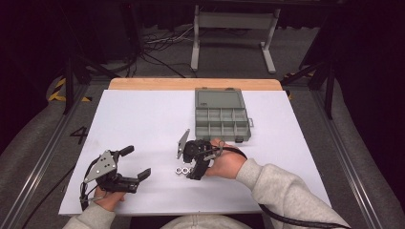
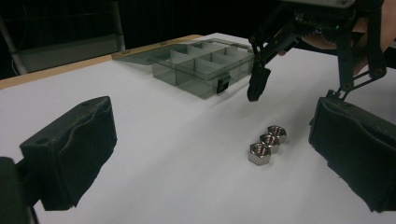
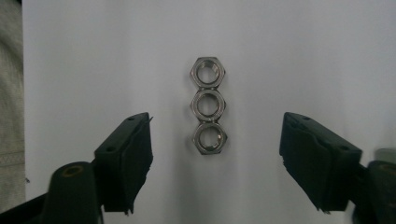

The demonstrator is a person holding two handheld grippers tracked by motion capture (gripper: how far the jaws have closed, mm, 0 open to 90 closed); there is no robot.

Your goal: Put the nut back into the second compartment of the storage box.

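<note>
R gripper [image 3: 215, 163] jaws apart, nothing gripped, poised over row of 3 hex nuts [image 3: 208, 106]; L gripper [image 1: 135, 163] wide, resting on table [image 1: 143, 114].

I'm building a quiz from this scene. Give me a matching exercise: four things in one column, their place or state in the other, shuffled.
1. hex nuts
2. organizer box
3. left tongs
4. right tongs

a. lid open, at the table's far side
b. open, off to the left, away from the nuts
c. three touching in a row
d. open, straddling the nearest nut

Pairs: 1-c, 2-a, 3-b, 4-d
</note>
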